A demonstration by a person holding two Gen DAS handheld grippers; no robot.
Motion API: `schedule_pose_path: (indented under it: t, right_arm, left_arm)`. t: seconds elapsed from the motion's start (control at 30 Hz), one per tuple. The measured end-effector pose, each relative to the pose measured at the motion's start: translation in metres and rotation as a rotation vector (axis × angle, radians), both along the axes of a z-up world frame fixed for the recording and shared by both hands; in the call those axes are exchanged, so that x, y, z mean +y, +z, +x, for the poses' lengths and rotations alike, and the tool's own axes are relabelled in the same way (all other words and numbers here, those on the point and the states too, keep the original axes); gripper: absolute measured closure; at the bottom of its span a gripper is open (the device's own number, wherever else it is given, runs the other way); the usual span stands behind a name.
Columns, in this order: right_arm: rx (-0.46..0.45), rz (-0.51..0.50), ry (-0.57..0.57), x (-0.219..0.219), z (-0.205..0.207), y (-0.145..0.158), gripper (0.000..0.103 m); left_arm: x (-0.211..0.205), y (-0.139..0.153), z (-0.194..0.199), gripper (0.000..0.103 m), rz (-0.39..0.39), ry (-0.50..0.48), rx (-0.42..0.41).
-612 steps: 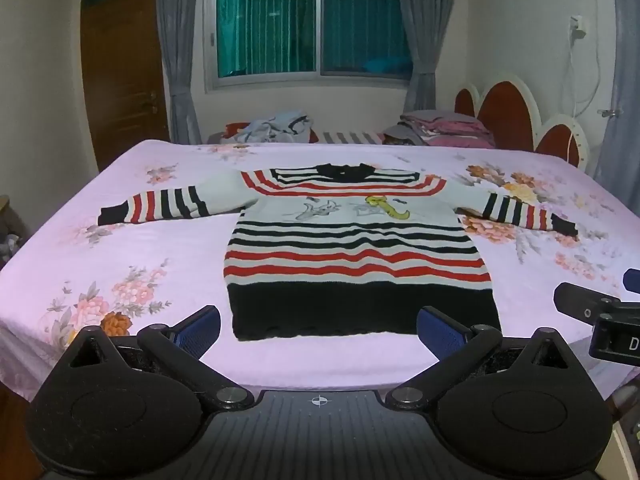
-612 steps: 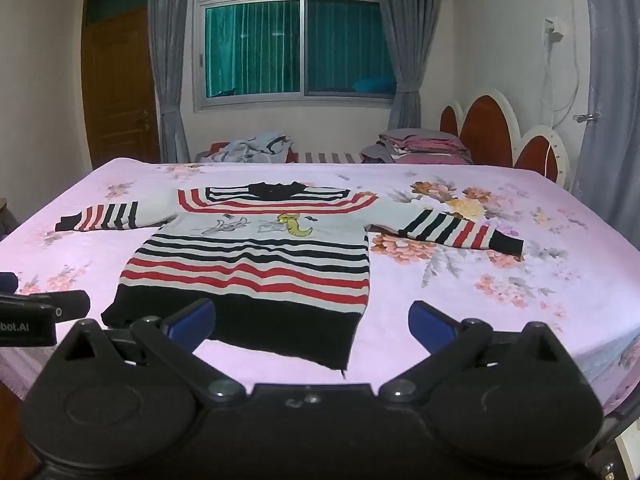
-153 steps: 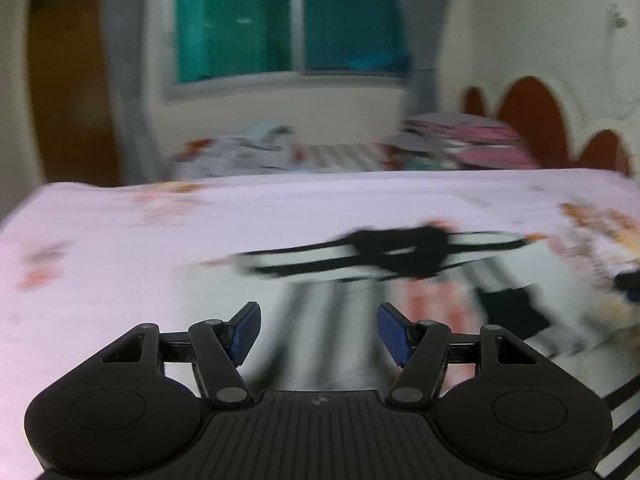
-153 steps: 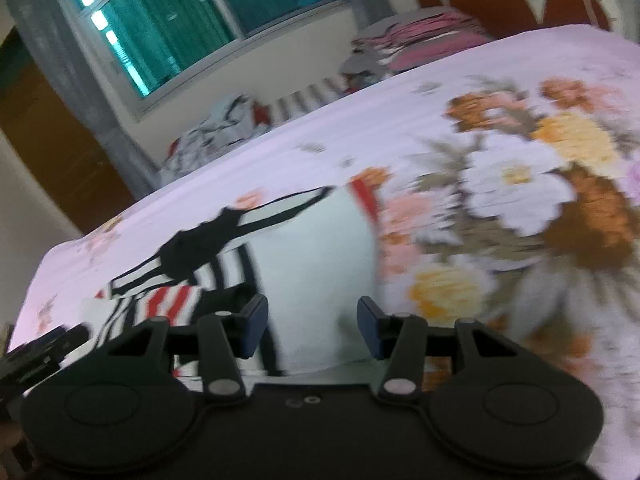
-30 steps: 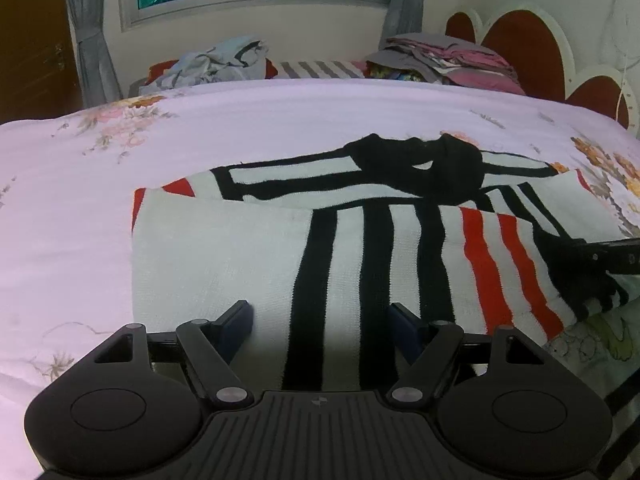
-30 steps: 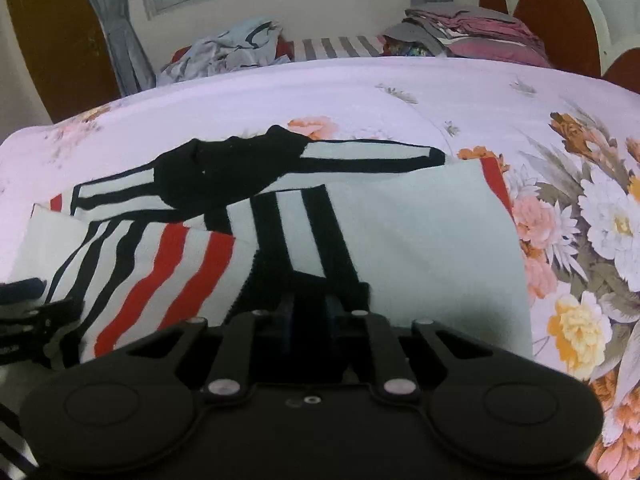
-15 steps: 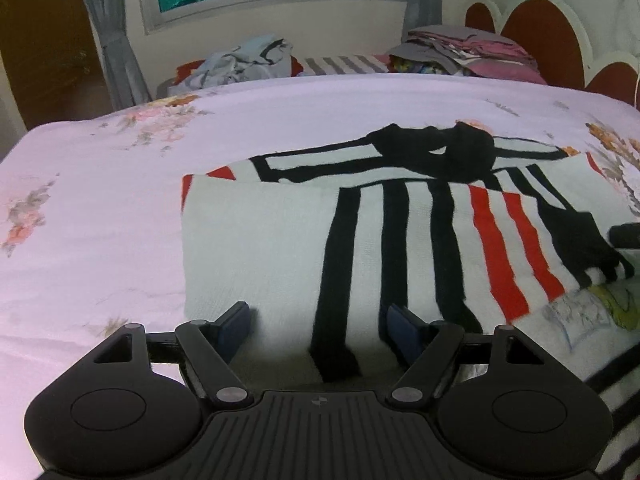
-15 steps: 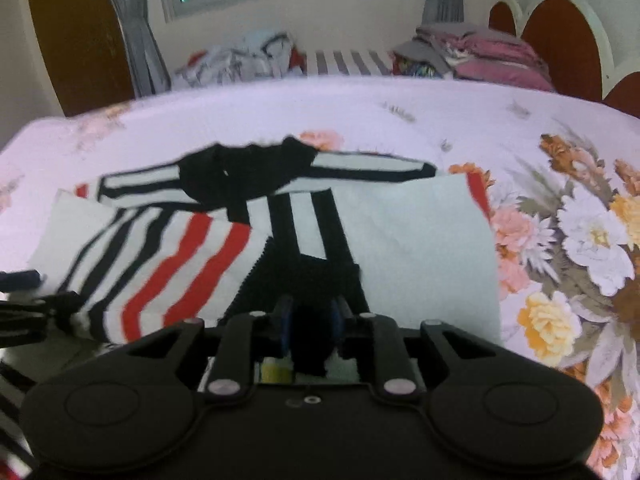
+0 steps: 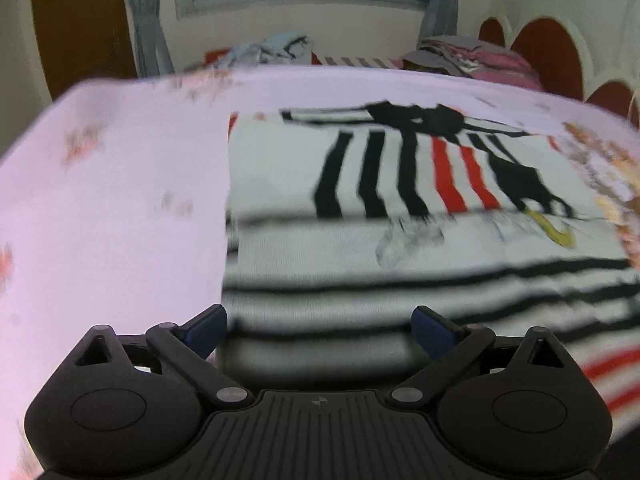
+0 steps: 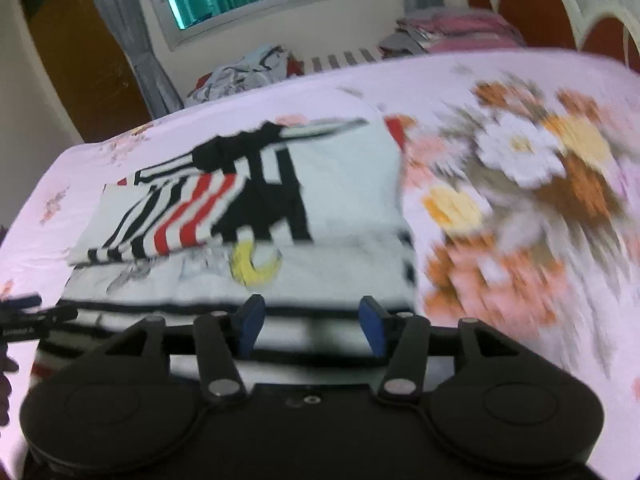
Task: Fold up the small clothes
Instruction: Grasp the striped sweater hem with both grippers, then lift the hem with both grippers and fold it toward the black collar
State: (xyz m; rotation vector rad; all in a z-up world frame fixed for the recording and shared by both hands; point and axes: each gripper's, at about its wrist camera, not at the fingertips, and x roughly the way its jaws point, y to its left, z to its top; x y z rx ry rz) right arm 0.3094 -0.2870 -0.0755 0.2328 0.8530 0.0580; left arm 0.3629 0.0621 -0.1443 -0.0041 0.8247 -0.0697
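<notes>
R wrist: left hand-held gripper (image 10: 24, 312) label illegible.

Each hand-held gripper was matte black. The left gripper (image 9: 319, 326) had two round side housings, a ribbed centre plate with a small crosshair mark, silver pivot pins and dark blue finger pads (image 9: 430, 330). The right gripper (image 10: 310, 324) matched it, with brighter blue pads (image 10: 372, 322) and a smooth centre plate.

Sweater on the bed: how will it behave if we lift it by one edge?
Probably floppy: the sweater is knit, its folded sleeves draped flat. A one-edge lift would likely spill those sleeves. Looks thick, so likely grippy, not slippery, on the sheet.
</notes>
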Motion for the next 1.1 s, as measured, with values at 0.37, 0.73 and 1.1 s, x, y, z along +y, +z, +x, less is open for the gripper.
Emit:
schedule_pose_path:
  t: [0.37, 0.73, 1.1]
  right_arm:
    - [0.076, 0.299, -0.058, -0.049, -0.11, -0.036, 0.061]
    - [0.102, 0.395, 0.025, -0.028, -0.147, -0.057, 0.069]
    - [0.136, 0.484, 0.054, -0.02, -0.126, -0.066, 0.083]
  left_arm:
    - [0.058, -0.026, -0.112, 0.042, -0.234, 0.089, 0.063]
    - [0.079, -0.059, -0.153, 0.067, -0.662, 0.103, 0.139]
    - [0.069, -0.063, -0.137, 0.073, -0.668, 0.078, 0.124]
